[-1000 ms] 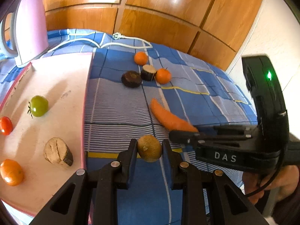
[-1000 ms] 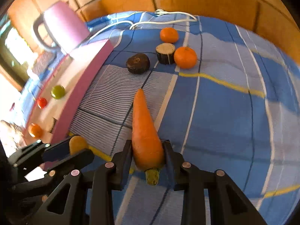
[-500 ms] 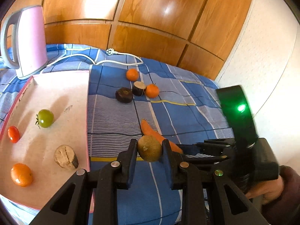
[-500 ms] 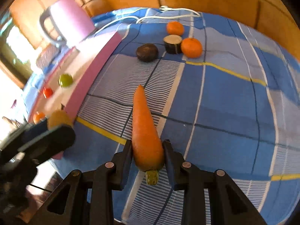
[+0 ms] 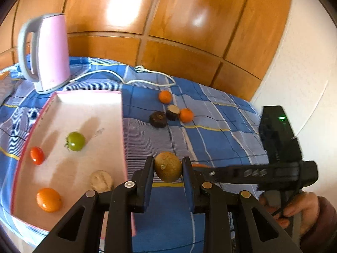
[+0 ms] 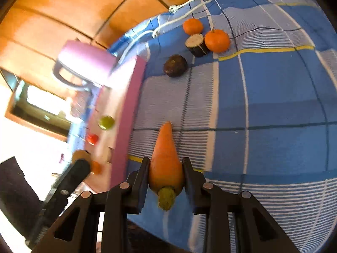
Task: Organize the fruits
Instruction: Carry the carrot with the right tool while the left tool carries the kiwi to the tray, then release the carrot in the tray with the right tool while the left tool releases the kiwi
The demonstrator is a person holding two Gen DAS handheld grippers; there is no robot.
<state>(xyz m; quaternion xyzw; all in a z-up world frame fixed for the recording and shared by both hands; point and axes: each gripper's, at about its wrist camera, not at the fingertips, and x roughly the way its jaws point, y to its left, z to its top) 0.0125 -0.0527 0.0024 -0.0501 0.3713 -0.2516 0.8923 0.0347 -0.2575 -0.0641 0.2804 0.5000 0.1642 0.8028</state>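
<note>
My left gripper (image 5: 167,165) is shut on a round brown-green fruit (image 5: 167,167), lifted above the blue checked cloth just right of the pink tray (image 5: 88,103). On the tray lie a green tomato (image 5: 75,141), a red tomato (image 5: 36,155), an orange (image 5: 48,199) and a pale cut piece (image 5: 101,181). My right gripper (image 6: 166,169) is shut on a carrot (image 6: 166,162), tip pointing away, stem end toward the camera. Two oranges (image 6: 217,40) (image 6: 192,26), a dark cut piece (image 6: 195,44) and a dark round fruit (image 6: 175,65) lie farther back on the cloth.
A pink kettle (image 5: 47,52) stands behind the tray, its white cord (image 5: 147,80) trailing across the cloth. Wooden panels rise behind, a white wall at right. The right-hand tool (image 5: 278,162) and a hand (image 5: 294,208) sit close to the right of my left gripper.
My left gripper has risen with the brown-green fruit, widening its view of tray and kettle. My right gripper has lifted and rolled with the carrot, tilting its view of the cloth.
</note>
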